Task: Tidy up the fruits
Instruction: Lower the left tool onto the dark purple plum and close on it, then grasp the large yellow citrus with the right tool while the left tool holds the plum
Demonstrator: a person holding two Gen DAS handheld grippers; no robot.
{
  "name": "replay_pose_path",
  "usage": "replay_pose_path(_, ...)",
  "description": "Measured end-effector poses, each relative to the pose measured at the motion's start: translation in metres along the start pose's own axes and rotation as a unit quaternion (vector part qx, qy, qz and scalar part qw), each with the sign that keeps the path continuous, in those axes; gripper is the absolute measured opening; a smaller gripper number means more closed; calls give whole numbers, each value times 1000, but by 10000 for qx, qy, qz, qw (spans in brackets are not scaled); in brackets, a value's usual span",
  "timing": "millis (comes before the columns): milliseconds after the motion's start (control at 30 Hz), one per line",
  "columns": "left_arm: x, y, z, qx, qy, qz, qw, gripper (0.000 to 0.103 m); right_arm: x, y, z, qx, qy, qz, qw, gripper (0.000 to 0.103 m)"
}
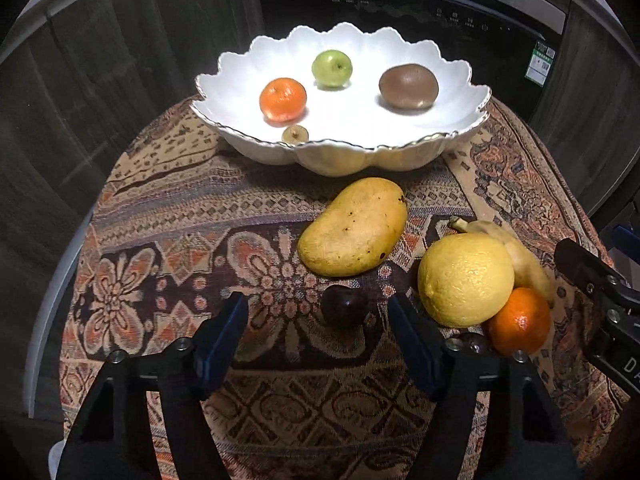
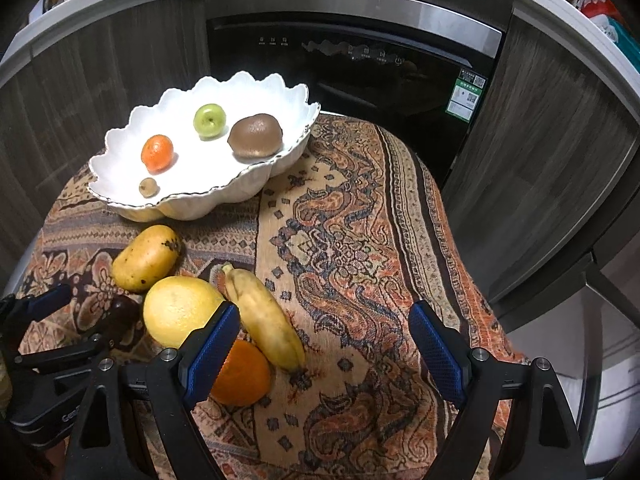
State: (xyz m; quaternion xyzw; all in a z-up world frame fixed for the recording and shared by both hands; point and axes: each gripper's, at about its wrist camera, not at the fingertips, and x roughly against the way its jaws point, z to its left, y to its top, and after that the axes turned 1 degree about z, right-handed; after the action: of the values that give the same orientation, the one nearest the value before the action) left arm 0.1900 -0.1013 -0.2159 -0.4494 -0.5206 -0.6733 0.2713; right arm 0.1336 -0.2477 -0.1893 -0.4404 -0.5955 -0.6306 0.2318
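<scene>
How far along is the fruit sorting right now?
Partway. Four fruits sit in the white bowl. Nothing is in hand: the left gripper is open around the dark plum. Mango, lemon, banana and orange remain on the cloth.

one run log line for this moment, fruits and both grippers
bowl: four fruits | cloth: mango, lemon, banana | left hand-held gripper: open at dark fruit | right hand-held gripper: open, empty
</scene>
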Motion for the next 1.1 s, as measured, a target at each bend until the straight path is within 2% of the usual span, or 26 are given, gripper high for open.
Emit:
replay_pose_path(100, -7, 0, -2, -32, 4, 44, 10000, 64, -4, -1, 0, 7, 5, 34, 10000, 87)
replay_pose_path(200, -12, 0, -3, -55, -40, 107, 9999, 53, -8, -2, 0, 18, 6, 72, 10000, 87)
replay_pose_path(267, -16, -1, -5, -91, -67, 145, 9998, 42, -10, -3, -1, 17, 4, 90, 10000, 87)
replay_pose_path(400, -18, -2, -6, -105, -119, 133, 9998, 38, -12, -4, -1, 20, 8, 106, 9999, 87)
replay_pose_path(533, -19, -1, -6, -112, -218, 124, 9996, 28, -11, -4, -1, 15, 10, 104, 9999, 87)
replay_pose_path(867, -7, -5, 2, -25, -240, 65, 9997, 26, -6, -5, 3, 83, 13, 5, 10000, 87)
replay_pose_path(1100, 9, -7, 25, 121, -72, -1, 9999, 26, 4, -1, 21, 205, 311, -75, 9993, 87)
